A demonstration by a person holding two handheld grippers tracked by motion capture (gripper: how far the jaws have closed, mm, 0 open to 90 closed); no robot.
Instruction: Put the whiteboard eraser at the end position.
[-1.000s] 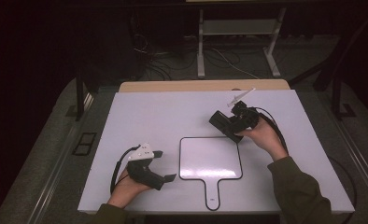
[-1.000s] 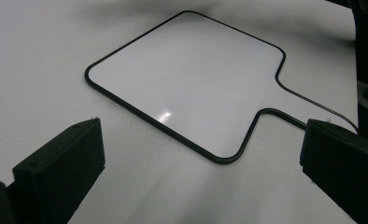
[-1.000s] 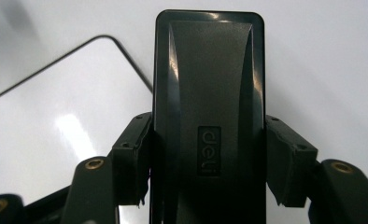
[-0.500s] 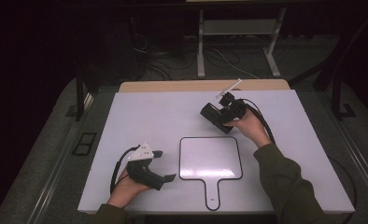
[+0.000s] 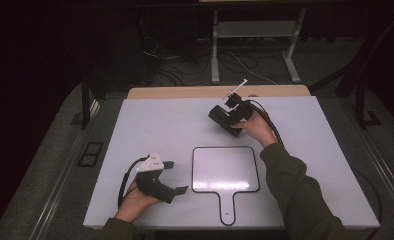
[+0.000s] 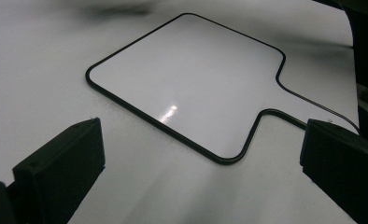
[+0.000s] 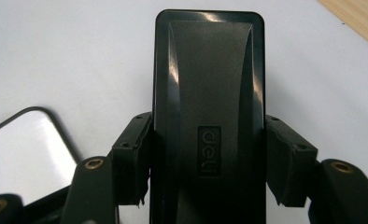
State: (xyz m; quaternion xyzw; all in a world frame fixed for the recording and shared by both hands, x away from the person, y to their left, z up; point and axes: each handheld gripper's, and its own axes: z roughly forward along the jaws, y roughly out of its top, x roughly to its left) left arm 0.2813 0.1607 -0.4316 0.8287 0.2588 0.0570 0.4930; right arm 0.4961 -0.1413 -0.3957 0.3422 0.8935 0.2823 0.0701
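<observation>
Slippage is the main worry: the right gripper (image 7: pixel 205 158) has its jaws clamped on the two long sides of a black eraser block (image 7: pixel 209 93) with a smooth, glossy shell, and much of that block juts out past the jaws. In the high view the right gripper (image 5: pixel 224 119) carries the eraser block (image 5: pixel 219 116) above the far half of the white worktop (image 5: pixel 150 125), right of its middle and short of the far edge, where a strip of pale wood (image 5: pixel 185 92) shows. If the hand tilts or swings hard, the shell could pivot between the pads or slide out and drop onto the worktop.

Near the front edge, about midway along it, lies the small whiteboard (image 5: pixel 225 169), flat, with its handle pointing toward the person. It looks light and nothing pins it. The left gripper (image 5: pixel 175 176) rests on the worktop near the front left corner, jaws apart and holding nothing; in the left gripper view the whiteboard (image 6: pixel 187 79) lies beyond the left gripper (image 6: pixel 198 154), clear of both jaws. A wipe with the eraser would likely push the board sideways or spin it about its handle unless that gripper steadies it first.

Landing the block on an edge instead of its flat face could also lever it out of the grip.
</observation>
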